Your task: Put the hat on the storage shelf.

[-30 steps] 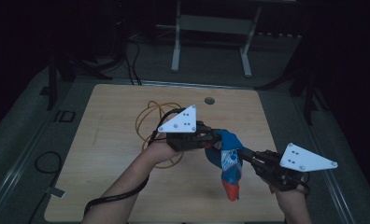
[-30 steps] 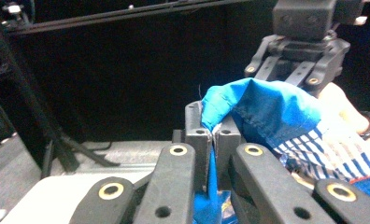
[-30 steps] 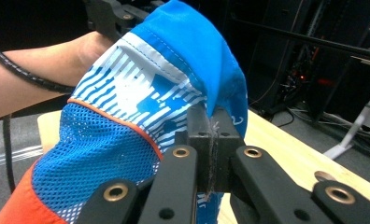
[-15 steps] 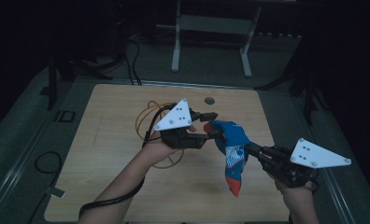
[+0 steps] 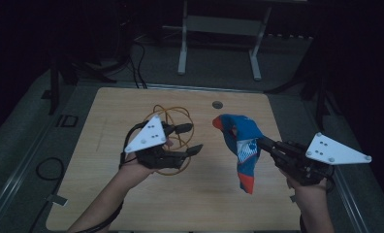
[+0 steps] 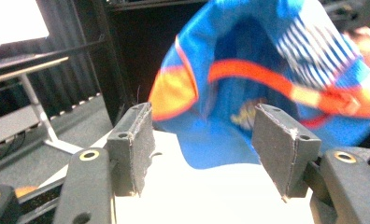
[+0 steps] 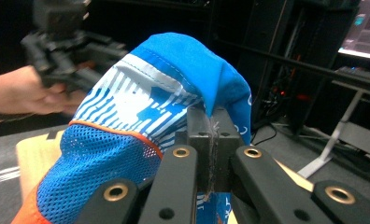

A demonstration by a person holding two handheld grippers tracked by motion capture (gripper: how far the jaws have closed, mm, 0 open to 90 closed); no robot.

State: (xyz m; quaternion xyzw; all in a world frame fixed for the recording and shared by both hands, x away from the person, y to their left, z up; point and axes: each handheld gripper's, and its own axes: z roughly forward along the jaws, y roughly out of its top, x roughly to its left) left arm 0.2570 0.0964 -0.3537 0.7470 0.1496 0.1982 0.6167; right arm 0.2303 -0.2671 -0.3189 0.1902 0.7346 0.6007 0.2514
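Blue garment [image 5: 242, 145] pinched in right tongs [image 5: 266, 143]; left tongs [image 5: 194, 139] apart

Black two-jaw left gripper [image 5: 194, 139], grey three-cornered screwed plates, brass rivets, trailing cable

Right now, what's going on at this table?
A person works two handheld grippers over a wooden table. The right gripper is shut on a blue, orange-trimmed garment, holding it up so that it hangs. The left gripper has just been opening and has drawn away from the cloth; its fingers stand apart with nothing between them. A coiled yellow cord lies beneath the left gripper.
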